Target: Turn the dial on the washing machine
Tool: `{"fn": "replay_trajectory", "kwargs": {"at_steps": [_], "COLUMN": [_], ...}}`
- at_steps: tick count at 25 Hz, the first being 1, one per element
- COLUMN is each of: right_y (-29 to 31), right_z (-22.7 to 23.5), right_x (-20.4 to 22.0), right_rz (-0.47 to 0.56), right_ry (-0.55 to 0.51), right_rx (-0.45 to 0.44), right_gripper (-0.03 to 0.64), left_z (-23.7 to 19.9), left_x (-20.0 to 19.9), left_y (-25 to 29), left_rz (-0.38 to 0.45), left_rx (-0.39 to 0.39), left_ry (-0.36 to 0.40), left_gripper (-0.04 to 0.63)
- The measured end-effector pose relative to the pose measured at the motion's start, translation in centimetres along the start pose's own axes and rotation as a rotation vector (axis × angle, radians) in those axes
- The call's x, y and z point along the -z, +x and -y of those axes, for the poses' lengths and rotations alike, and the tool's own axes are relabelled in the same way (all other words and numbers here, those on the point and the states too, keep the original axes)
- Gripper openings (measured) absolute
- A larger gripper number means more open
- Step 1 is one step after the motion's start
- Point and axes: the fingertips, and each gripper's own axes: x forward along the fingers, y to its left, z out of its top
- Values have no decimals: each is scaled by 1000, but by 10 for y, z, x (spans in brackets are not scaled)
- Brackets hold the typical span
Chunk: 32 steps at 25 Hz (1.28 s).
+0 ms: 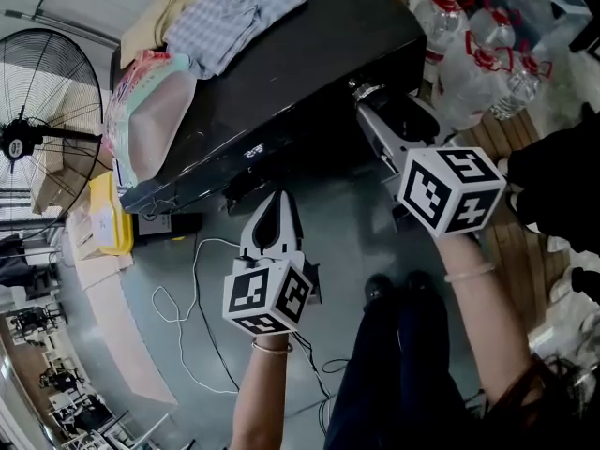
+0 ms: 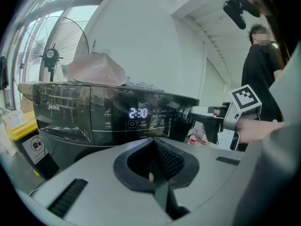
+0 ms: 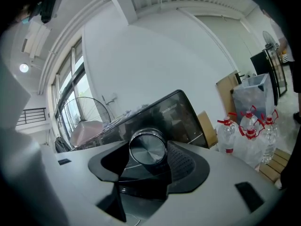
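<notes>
The dial juts from the front panel of the washing machine, at the panel's right end as the head view shows it. Its axis runs straight out toward the right gripper. That gripper points along the same line, so a roll about that line is what would turn the dial.

In the right gripper view the round metal face sits squarely between the jaws, one to each side of the rim. They appear to be closed on it (the ribbed pad on the right lies against the rim; the left side is in shadow but shows no gap).

The left gripper hangs well apart, lower and toward the middle of the panel, facing the lit display. Its jaws are together with nothing between them. The right gripper is plainly the nearer one, and the turn looks to be its job.
</notes>
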Motion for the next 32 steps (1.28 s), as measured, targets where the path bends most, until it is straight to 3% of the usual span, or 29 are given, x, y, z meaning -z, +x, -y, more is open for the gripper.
{"fn": "replay_trajectory", "kwargs": {"at_steps": [17, 32], "right_y": [-26, -60], "right_z": [-24, -52], "right_x": [0, 13], "right_rz": [-60, -113], "right_ry": [-110, -147], "right_rx": [-35, -83], "right_gripper": [202, 167], "left_z": [11, 31], "left_x": [-10, -16], "left_y": [-26, -61], "left_rz": [16, 33], "left_rx": [-38, -71], "left_ry": [-2, 20], "left_gripper": [14, 14]}}
